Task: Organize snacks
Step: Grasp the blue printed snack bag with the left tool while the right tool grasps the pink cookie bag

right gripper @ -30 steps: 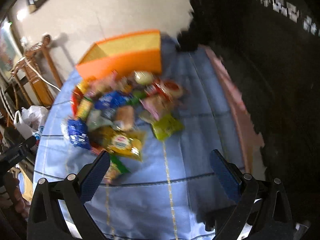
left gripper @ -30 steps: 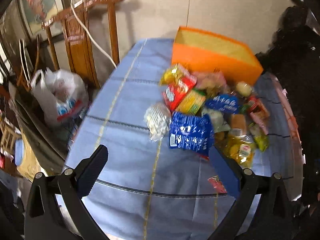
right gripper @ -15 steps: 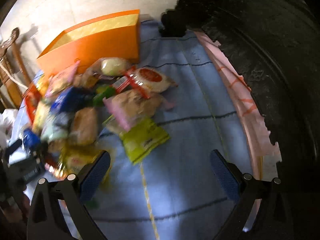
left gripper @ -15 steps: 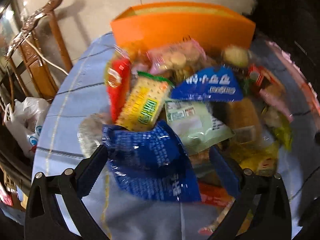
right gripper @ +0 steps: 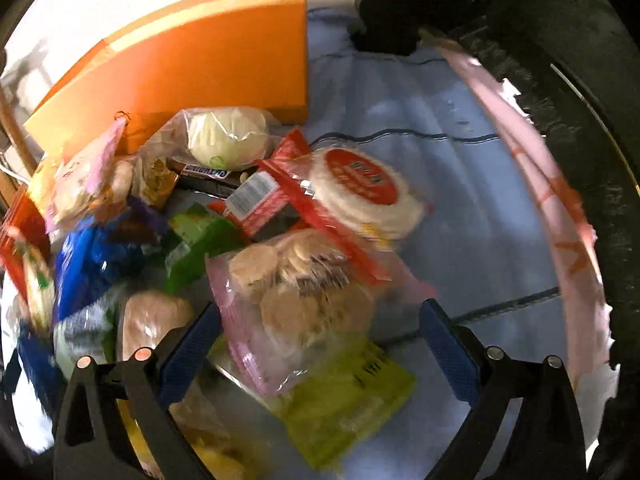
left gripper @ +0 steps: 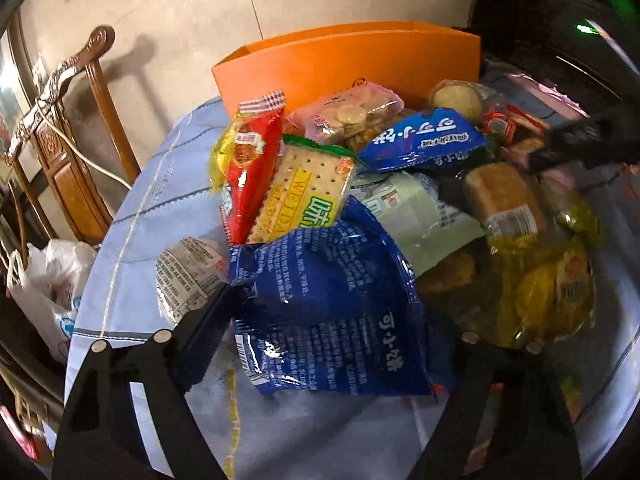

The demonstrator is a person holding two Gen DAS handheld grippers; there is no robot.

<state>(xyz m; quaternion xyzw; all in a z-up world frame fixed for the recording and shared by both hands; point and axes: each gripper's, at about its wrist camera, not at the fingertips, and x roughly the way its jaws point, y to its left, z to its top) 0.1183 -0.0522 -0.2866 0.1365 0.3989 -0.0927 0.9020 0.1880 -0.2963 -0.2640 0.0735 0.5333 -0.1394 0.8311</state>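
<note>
A heap of snack packets lies on a blue tablecloth (left gripper: 152, 208) in front of an open orange box (left gripper: 348, 64). My left gripper (left gripper: 334, 308) is low over the heap. Its jaws are closing around a dark blue snack bag (left gripper: 328, 312). The left finger (left gripper: 208, 320) touches the bag's corner and the bag hides the right finger. My right gripper (right gripper: 318, 344) stands open above a pink bag of round biscuits (right gripper: 296, 300) and a yellow-green packet (right gripper: 348, 400), with clear gaps at both pads. The orange box (right gripper: 180, 68) stands behind the heap.
The pile holds a red packet (left gripper: 248, 172), crackers (left gripper: 304, 192), a second blue bag (left gripper: 420, 140), a bread loaf (left gripper: 500, 196), a white bun (right gripper: 228, 136) and red-labelled round cakes (right gripper: 360, 188). A wooden chair (left gripper: 68, 128) and plastic bag (left gripper: 44, 280) stand left; the pink table edge (right gripper: 560, 200) runs right.
Both grippers have come down close to the heap. The left one now straddles the blue bag with narrower jaws. The right one has shifted over the pink biscuit bag.
</note>
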